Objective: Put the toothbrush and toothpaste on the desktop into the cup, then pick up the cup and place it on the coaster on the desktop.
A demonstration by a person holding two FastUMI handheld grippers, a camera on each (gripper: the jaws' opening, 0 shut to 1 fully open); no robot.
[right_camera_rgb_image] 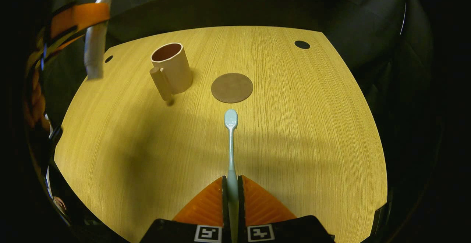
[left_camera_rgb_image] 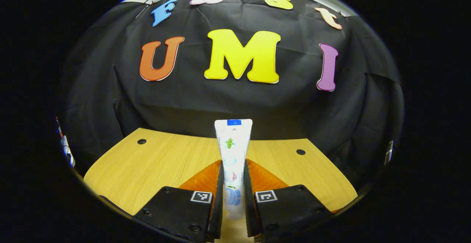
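In the left gripper view my left gripper [left_camera_rgb_image: 233, 184] is shut on a white toothpaste tube [left_camera_rgb_image: 233, 151], which stands upright between the fingers above the wooden desktop [left_camera_rgb_image: 154, 162]. My right gripper [right_camera_rgb_image: 232, 184] is shut on the handle of a pale blue toothbrush [right_camera_rgb_image: 230, 140], whose head points forward over the desktop [right_camera_rgb_image: 312, 125]. A tan cup [right_camera_rgb_image: 172, 68] with a handle stands upright at the far left, its mouth up. A round brown coaster [right_camera_rgb_image: 232, 87] lies just right of the cup. The left gripper with the tube [right_camera_rgb_image: 95, 33] hangs high at the upper left of the right gripper view.
The desktop has small dark round holes near its far corners [right_camera_rgb_image: 302, 44] [left_camera_rgb_image: 141, 141]. Black cloth walls close the booth behind and at the sides. The table's edges curve away on both sides.
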